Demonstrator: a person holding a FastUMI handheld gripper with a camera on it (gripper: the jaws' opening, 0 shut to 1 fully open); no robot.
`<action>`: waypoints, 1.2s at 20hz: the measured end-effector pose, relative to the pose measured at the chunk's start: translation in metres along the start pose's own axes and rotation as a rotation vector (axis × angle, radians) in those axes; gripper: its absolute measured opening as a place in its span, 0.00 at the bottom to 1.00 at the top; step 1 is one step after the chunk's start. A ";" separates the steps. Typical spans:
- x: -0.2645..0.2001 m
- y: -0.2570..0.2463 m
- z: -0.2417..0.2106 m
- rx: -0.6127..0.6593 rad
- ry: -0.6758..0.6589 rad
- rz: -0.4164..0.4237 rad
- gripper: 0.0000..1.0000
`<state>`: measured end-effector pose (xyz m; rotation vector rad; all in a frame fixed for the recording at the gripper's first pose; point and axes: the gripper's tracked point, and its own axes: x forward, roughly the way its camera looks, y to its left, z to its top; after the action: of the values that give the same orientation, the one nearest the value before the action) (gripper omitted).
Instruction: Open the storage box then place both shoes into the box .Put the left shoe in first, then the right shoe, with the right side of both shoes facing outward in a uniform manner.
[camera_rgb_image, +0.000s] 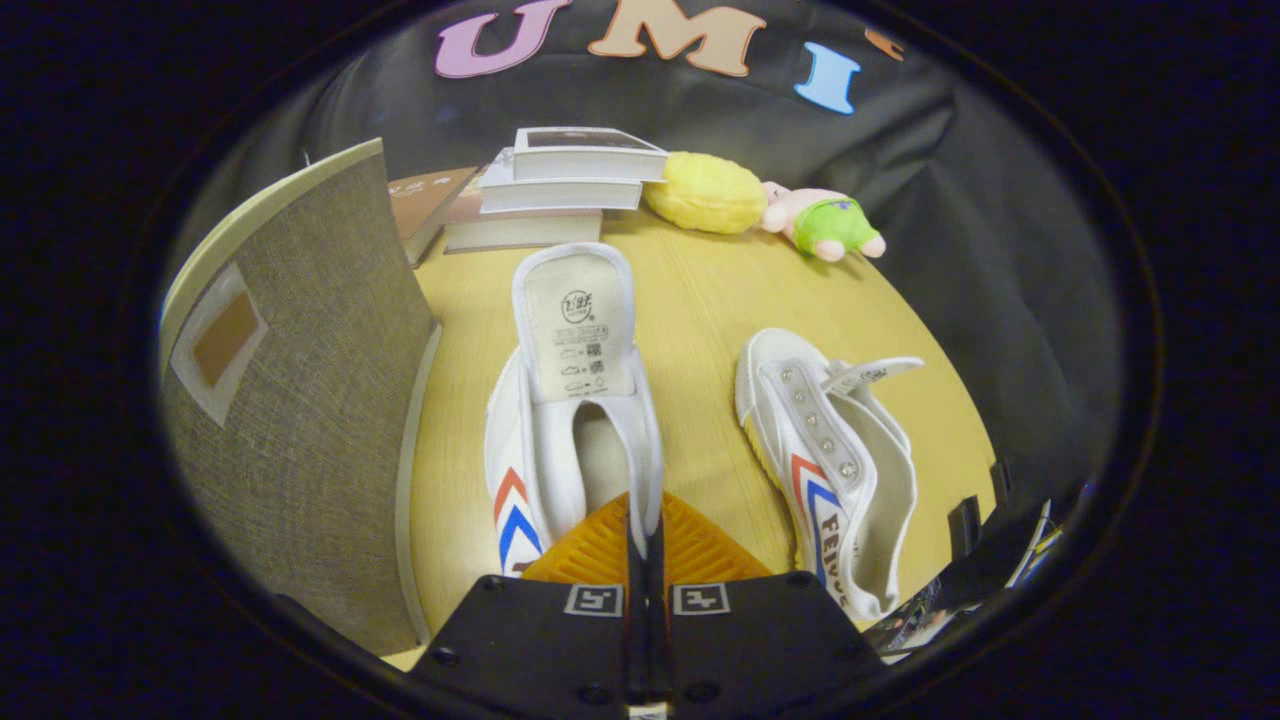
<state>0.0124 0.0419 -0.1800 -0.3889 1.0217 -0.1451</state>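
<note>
Fingers (645, 535) pinched together on the right collar edge of the near shoe (560, 440), thin canvas wall clamped between both pads. That shoe sits straight ahead of the fingers, toe pointing away, tongue (578, 325) flipped up and standing with its printed label facing back. Red and blue chevrons on its left side wall. Second shoe (835, 470) lies to the right on the counter (700, 300), apart from the first, tipped on its side, eyelet strip and chevrons facing up, strap sticking out to the right. Box (300, 420), grey fabric, stands left of the near shoe, just beside it; its front panel with a brown label window faces right; cannot tell if it is open. Beyond the shoes: stack of books (560, 190), yellow plush (705, 193) touching a pink and green plush (825, 225), all near the back wall.
</note>
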 end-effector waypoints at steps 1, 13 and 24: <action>-0.002 0.000 0.004 0.005 -0.034 -0.010 0.04; -0.054 -0.035 0.067 -0.102 -0.358 -0.281 0.03; -0.187 -0.008 0.153 -0.228 -0.622 -0.408 0.03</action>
<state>0.0462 0.1284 0.0436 -0.7924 0.3346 -0.2552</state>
